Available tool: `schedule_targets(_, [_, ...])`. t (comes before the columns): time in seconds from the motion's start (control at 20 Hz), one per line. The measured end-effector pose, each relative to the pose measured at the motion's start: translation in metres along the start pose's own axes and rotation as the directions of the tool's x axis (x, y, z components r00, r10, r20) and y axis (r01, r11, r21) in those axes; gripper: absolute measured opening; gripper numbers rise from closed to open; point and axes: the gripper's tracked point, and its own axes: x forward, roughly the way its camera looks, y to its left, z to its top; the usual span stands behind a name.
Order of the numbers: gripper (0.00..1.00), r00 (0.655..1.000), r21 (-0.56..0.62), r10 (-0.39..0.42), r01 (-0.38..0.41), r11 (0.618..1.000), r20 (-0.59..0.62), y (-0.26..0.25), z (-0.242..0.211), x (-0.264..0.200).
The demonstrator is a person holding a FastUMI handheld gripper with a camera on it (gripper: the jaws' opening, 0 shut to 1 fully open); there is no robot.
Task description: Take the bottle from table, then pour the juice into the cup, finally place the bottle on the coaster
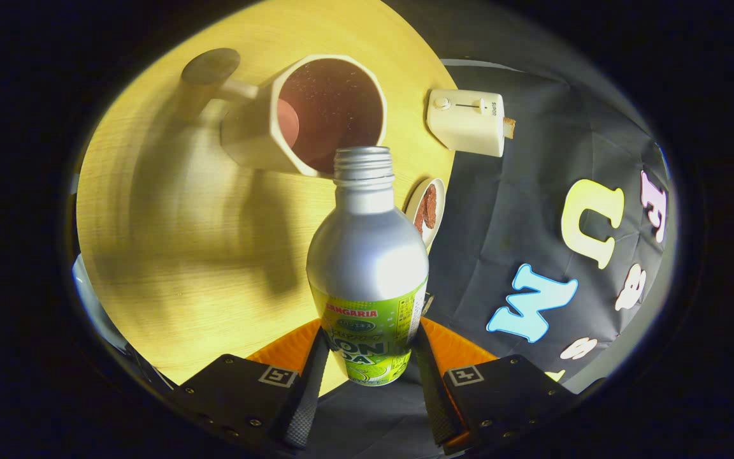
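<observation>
A round table [169, 255] with a light wooden top carries a small cream toaster [467, 122] near its edge, with something brown sticking out of it. Close by lies a small white plate [423, 211] holding brown food.

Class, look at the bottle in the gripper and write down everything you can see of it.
The bottle looks like silver metal with a rounded shoulder, a threaded neck and no cap; a green label wraps its lower body. The gripper is shut on it, a finger on each side of the label. It is tipped toward the cup, its open mouth at the cup's near rim. No juice can be seen leaving it.
</observation>
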Motion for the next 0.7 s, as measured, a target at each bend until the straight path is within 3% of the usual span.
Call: schedule_targets(0.7, [0.70,0.999,-0.084,0.007,-0.012,0.996,-0.054,-0.0086,0.0008,-0.0029])
